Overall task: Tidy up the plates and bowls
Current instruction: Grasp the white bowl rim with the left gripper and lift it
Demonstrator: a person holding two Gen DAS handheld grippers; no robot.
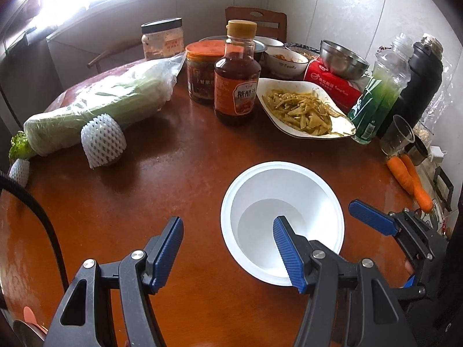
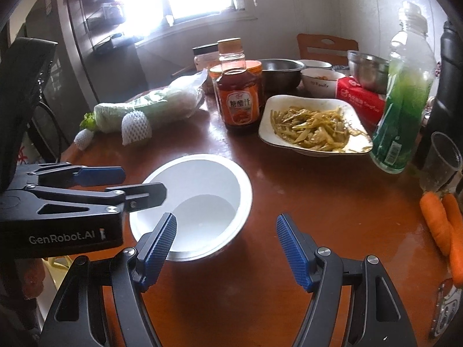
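Two sets of tongs are mine here, one in each hand, both spread wide and pinching nothing. My left gripper (image 1: 228, 245) hangs over the near edge of a round brown table (image 1: 173, 173), one blue finger above the inside of an empty white bowl (image 1: 282, 222), the other out over bare wood. My right gripper (image 2: 225, 245) sits just beside that bowl on its other side. Farther back, a white plate of yellow-green shredded vegetables (image 1: 303, 110) stands between a brown sauce bottle (image 1: 237, 75) and a green drink bottle (image 1: 379, 92). Beyond them are a ceramic bowl with food (image 1: 285, 60) and a steel bowl (image 1: 343, 59) resting on a red tissue pack (image 1: 332, 86).

I judge the white bowl light and slick, so closing on only its rim could tip it or send it skidding. The plate is crowded by bottles; a wide approach could knock one over, and tilting would spill the food.

Dishes at the far edge are partly hidden behind jars. I cannot tell whether my fingers touch the bowl.
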